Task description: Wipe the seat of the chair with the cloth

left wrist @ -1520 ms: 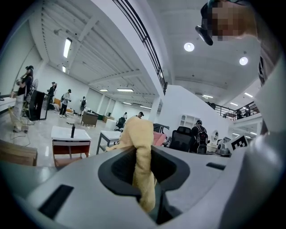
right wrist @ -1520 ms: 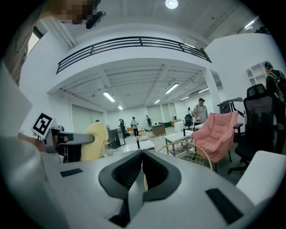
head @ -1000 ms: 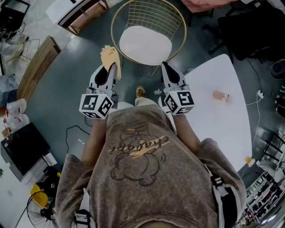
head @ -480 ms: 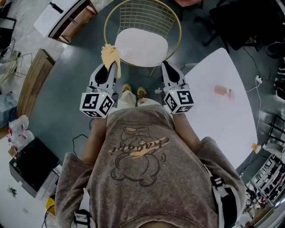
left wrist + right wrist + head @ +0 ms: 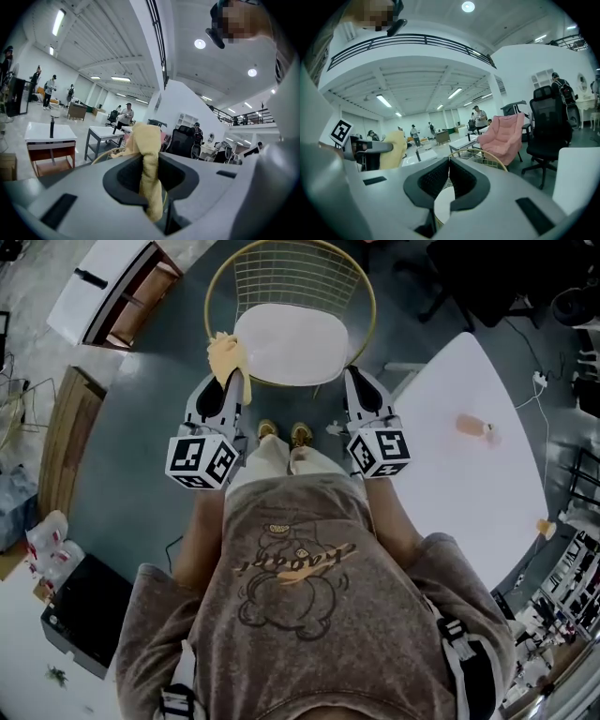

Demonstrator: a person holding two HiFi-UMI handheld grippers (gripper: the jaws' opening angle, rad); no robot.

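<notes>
A gold wire chair (image 5: 291, 277) with a white round seat (image 5: 292, 343) stands straight ahead of me on the grey floor. My left gripper (image 5: 229, 377) is shut on a yellow cloth (image 5: 225, 354), which bunches up above the jaws just off the seat's left edge. In the left gripper view the cloth (image 5: 147, 164) hangs pinched between the dark pads. My right gripper (image 5: 352, 378) is shut with nothing in it, held just off the seat's right front edge. The right gripper view shows the chair's wire back (image 5: 487, 159) and a slice of the seat (image 5: 443, 204) past the jaws.
A white table (image 5: 469, 465) lies to the right with a small pink item (image 5: 473, 427) on it. Wooden furniture (image 5: 56, 437) and a white cabinet (image 5: 108, 287) stand to the left. A pink armchair (image 5: 501, 138) and a black office chair (image 5: 551, 122) stand beyond the chair. My feet (image 5: 284, 433) are near the seat's front.
The view has shifted so the chair sits closer and more centred. Both grippers keep their pose, the left still holding the cloth by the seat's left edge.
</notes>
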